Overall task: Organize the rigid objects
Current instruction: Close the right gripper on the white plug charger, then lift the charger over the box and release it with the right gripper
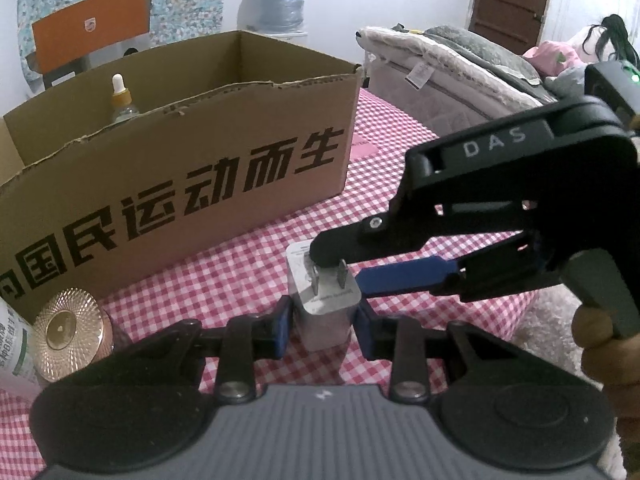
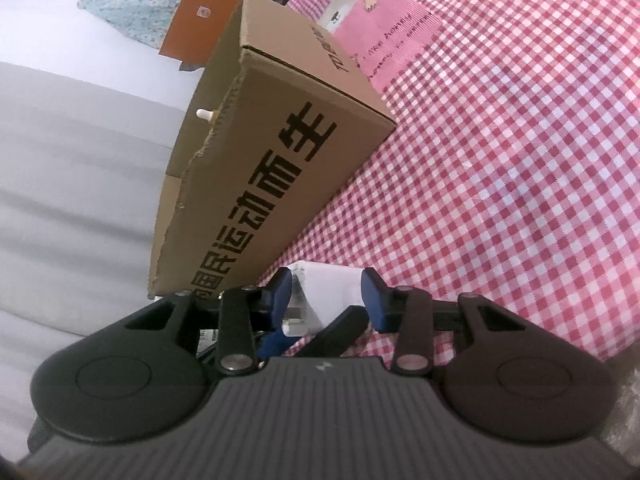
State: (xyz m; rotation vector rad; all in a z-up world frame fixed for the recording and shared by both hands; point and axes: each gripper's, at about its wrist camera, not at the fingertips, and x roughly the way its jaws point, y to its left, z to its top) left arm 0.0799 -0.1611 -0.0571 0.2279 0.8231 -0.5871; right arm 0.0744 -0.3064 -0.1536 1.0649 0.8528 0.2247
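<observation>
Two grippers meet on one white plug adapter (image 1: pixel 324 312), which stands on the pink checked cloth (image 1: pixel 400 152) just in front of the cardboard box (image 1: pixel 192 168). The left gripper (image 1: pixel 323 326) has its blue-padded fingers (image 1: pixel 282 330) narrowed onto the adapter's lower body, one pad against each side, so the adapter sits squarely between them with its two metal prongs pointing up and toward the camera. The right gripper (image 1: pixel 352 270) comes in from the right and from above: its black upper finger lies over the pronged face, its tip touching the adapter's top edge beside the prongs, while its blue lower finger reaches the adapter's right side. In the right wrist view the adapter (image 2: pixel 326 292) fills the gap between that gripper's (image 2: pixel 326 300) blue pads (image 2: pixel 374 300); they stand partly apart and look to be against it, though the contact is hard to confirm. No earlier picture is given to compare.

Inside the box a dropper bottle (image 1: pixel 120 100) stands upright near the left end. A round gold lid (image 1: pixel 68 334) lies at the box's near left corner, beside a white bottle (image 1: pixel 14 344) at the frame's edge. A hand (image 1: pixel 600 344) holds the right gripper's handle.
</observation>
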